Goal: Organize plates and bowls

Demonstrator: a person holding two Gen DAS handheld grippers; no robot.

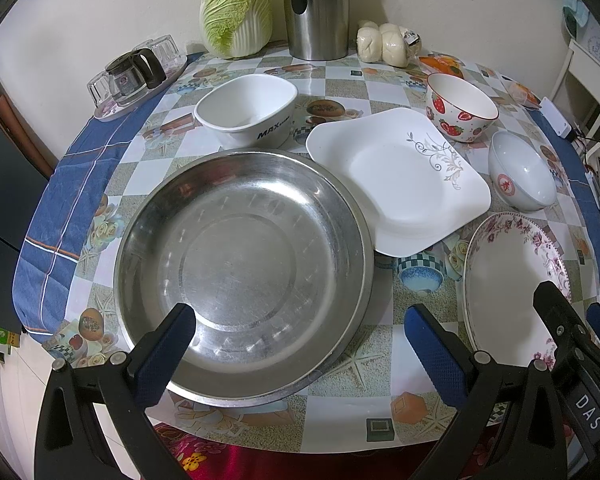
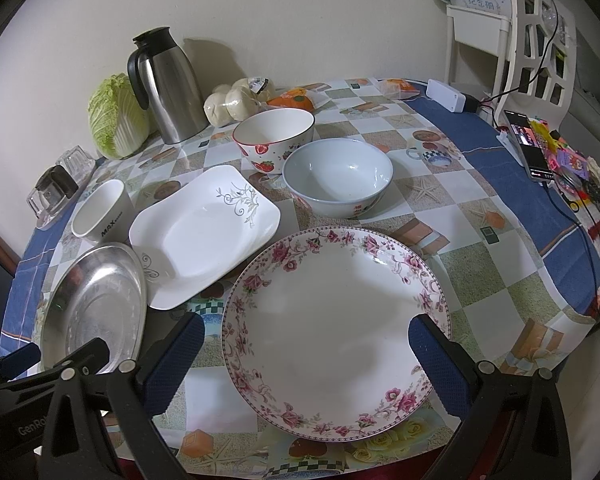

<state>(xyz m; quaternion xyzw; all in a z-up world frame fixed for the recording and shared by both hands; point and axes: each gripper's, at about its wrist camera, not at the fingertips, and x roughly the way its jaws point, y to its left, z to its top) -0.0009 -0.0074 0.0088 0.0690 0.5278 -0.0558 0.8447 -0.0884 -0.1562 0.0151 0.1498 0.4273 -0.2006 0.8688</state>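
Left wrist view, jaws apart over steel basin (image 1: 244, 276), square plate (image 1: 396, 176) beside — right jaws apart over floral plate (image 2: 332, 332), thermos (image 2: 166, 84) behind.

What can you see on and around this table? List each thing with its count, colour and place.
steel pan: 1, silver, front left
square plate: 1, white, centre
floral plate: 1, white with pink rim, front right
MAX bowl: 1, white, behind pan
strawberry bowl: 1, white and red, back right
pale bowl: 1, bluish white, right
jug: 1, steel, back
cabbage: 1, green, back
buns: bagged, white, back
phone: 1, right edge
left gripper: open, over pan
right gripper: open, over floral plate
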